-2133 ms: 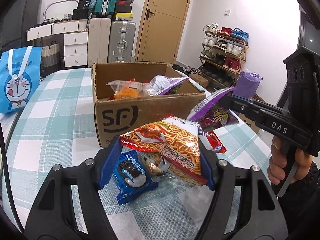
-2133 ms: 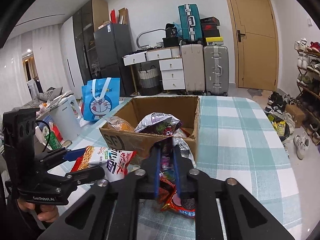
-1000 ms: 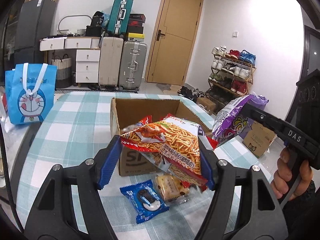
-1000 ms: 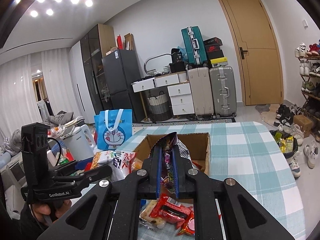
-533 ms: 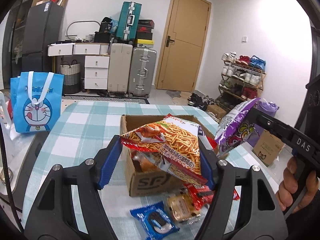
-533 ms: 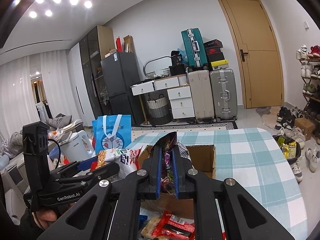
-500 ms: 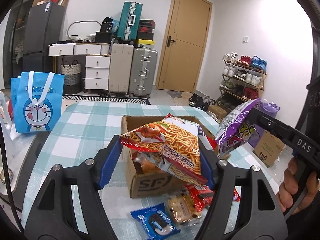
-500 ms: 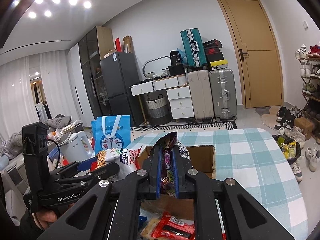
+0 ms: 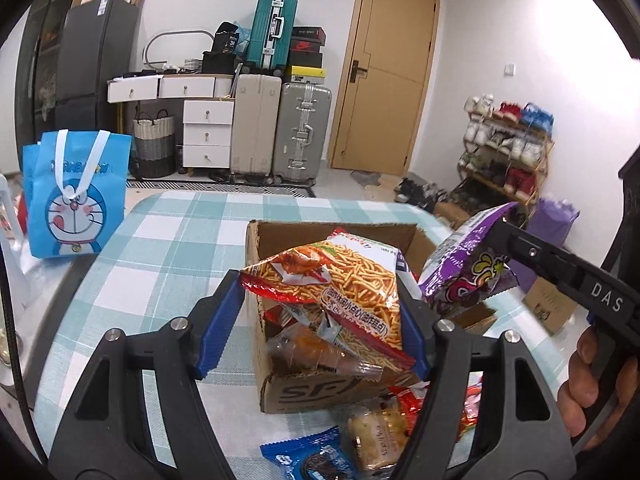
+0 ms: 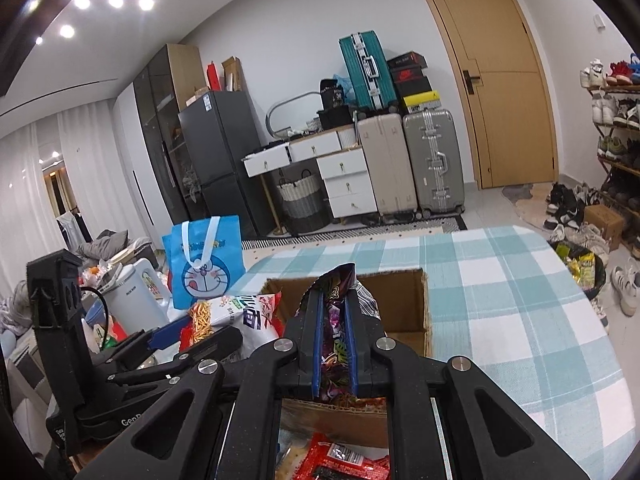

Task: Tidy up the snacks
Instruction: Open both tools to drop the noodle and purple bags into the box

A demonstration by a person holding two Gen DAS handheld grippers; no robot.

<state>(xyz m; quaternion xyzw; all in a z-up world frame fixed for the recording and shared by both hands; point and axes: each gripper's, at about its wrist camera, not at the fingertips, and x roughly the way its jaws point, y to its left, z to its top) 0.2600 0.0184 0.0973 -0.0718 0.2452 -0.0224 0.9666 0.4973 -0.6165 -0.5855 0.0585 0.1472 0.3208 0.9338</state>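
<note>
Two snack bags are held at once, one in each gripper. The left gripper [image 9: 320, 312] has its jaws clamped on a wide orange bag of fried sticks [image 9: 340, 292], gripped across its width, so the jaws stand well apart with the bag puffed between them. The right gripper [image 10: 335, 340] has its jaws pressed nearly together on the thin edge of a purple snack bag [image 10: 336, 332], which stands upright between the pads; pinching a flat seam is probably why they shut so far.

Just beyond and below both sets of jaws sits the open cardboard box [image 9: 276, 388] on the checked surface [image 9: 160, 248], with a clear-wrapped orange snack [image 9: 316, 350] already inside. Both bags hang over the box mouth, which suggests the step in hand is dropping them in.

Under the left jaws, nearer the camera than the box, more packets lie loose on the surface: a blue cookie pack [image 9: 316, 460], a pale biscuit pack [image 9: 376, 432] and a red packet [image 10: 340, 460]. These are yet to be sorted.

Releasing too high or off-centre could let a light bag catch the box wall and slide outside.
</note>
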